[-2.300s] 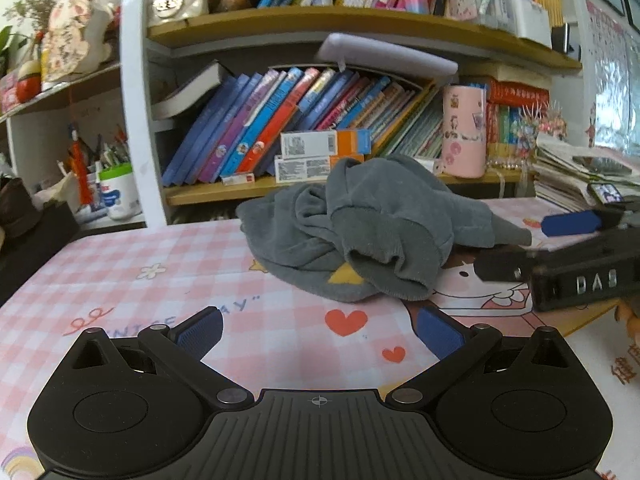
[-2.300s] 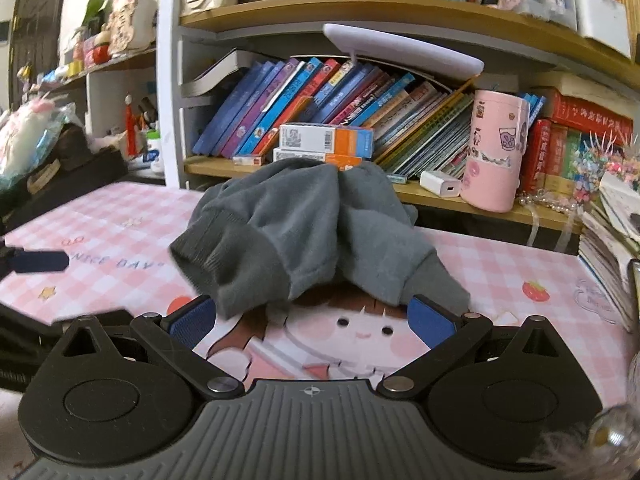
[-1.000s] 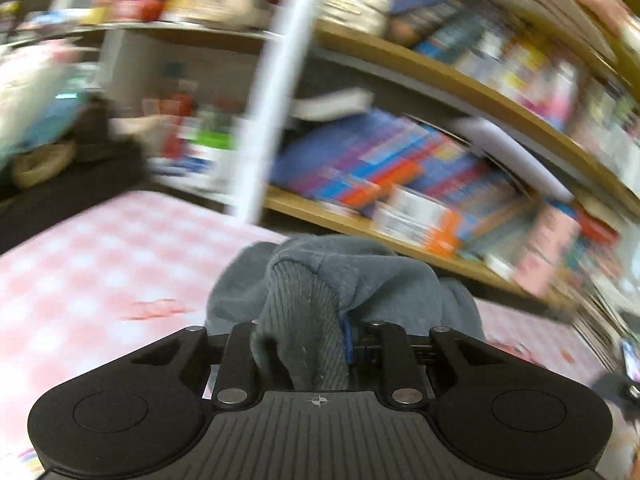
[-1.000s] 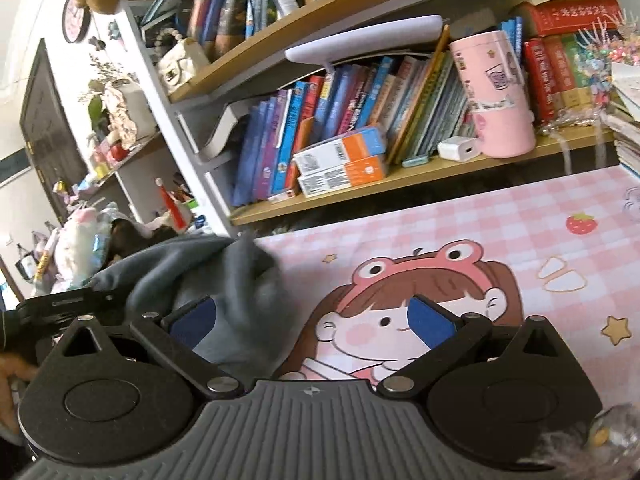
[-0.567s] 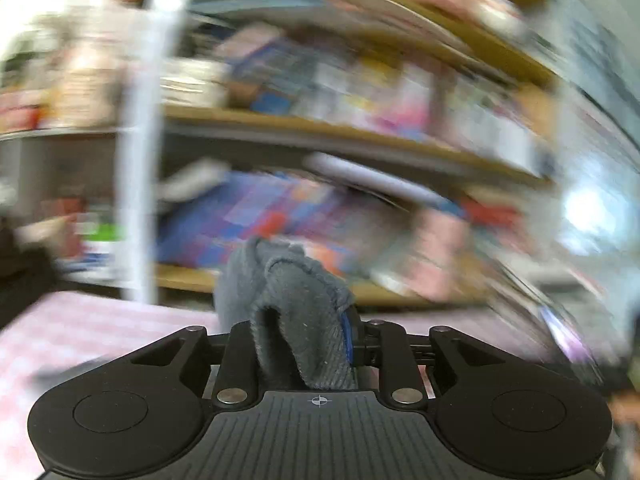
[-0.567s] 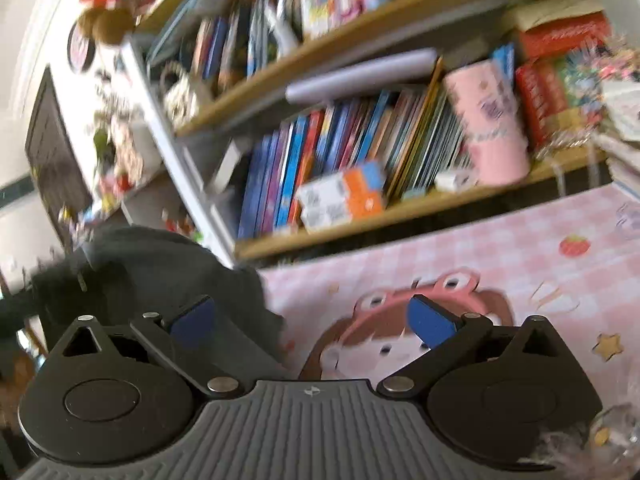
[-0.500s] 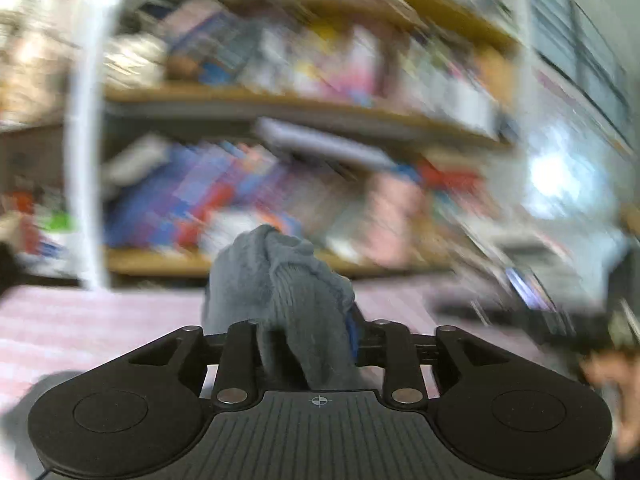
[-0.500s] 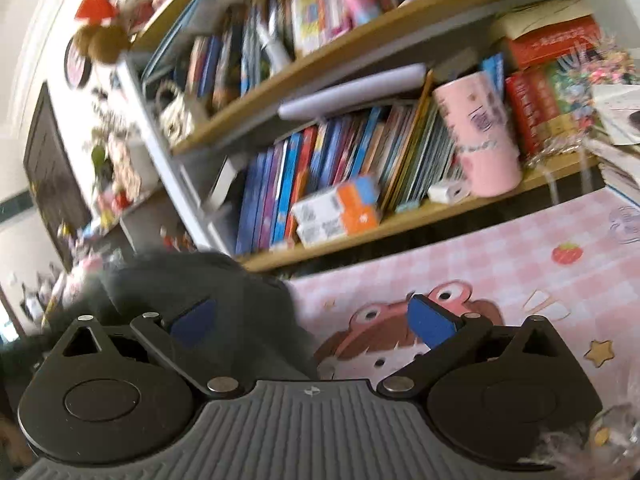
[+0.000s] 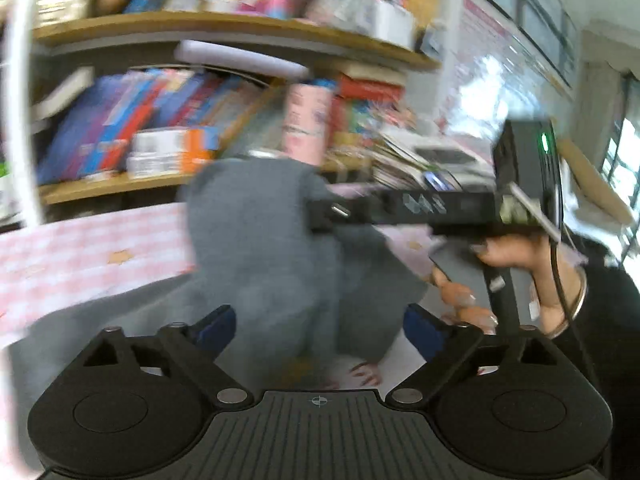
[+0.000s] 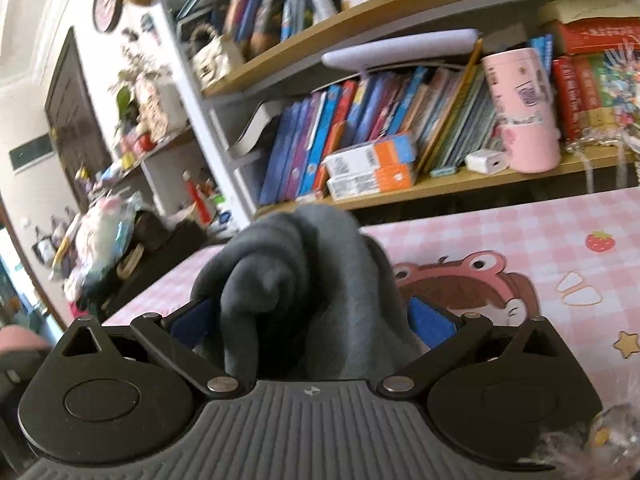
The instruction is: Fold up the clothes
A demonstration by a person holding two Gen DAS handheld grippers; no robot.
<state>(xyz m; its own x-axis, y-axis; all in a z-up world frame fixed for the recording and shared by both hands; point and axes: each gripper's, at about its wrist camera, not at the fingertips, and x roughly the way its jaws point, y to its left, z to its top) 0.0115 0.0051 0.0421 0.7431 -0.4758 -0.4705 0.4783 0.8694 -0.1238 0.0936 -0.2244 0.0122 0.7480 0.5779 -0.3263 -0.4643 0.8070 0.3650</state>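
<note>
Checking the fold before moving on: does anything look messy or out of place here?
Yes. The grey garment is still a crumpled heap on the pink checked mat, bunched between the open right gripper, not flat or folded.

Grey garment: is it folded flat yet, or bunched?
Bunched. The grey garment heaps in rumpled rolls on the pink mat, between the open right gripper fingers.

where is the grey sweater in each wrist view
Left wrist: the grey sweater fills the centre, heaped on the pink table cover just beyond the open fingers.
Right wrist: the sweater sits at centre, bunched between the open fingers, near the lower edge.
Shared landmark: the pink cup on the shelf, above the sweater in the left view, upper right in the right view.
</note>
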